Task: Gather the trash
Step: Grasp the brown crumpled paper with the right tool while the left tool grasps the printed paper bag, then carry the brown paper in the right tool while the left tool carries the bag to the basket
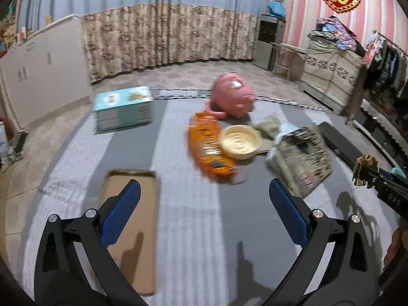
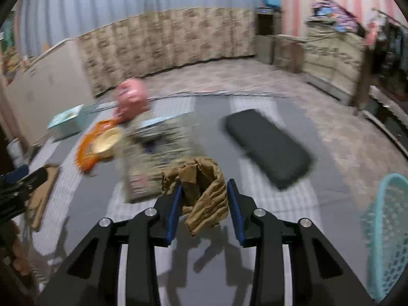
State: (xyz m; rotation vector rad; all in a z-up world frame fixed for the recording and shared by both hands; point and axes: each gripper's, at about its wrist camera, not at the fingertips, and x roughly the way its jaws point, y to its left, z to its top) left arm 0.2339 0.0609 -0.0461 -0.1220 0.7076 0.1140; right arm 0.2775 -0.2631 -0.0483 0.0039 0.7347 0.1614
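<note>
My right gripper [image 2: 205, 185] is shut on a crumpled piece of brown paper [image 2: 204, 191], held above the striped grey mat [image 2: 255, 229]. The same paper [image 1: 364, 164] shows at the right edge of the left wrist view. My left gripper [image 1: 204, 186] is open with nothing between its fingers, hovering over the mat beside a flat piece of cardboard [image 1: 137, 219]. Ahead lie an orange snack bag [image 1: 209, 145], a cream bowl [image 1: 239, 141] and a printed paper package [image 1: 303, 158].
A teal mesh basket [image 2: 390, 232] stands at the right. A black flat pad [image 2: 267, 145] lies on the mat. A teal box [image 1: 123, 108] and a pink plush toy [image 1: 233, 97] sit at the far end. Cabinets, curtains and a clothes rack line the walls.
</note>
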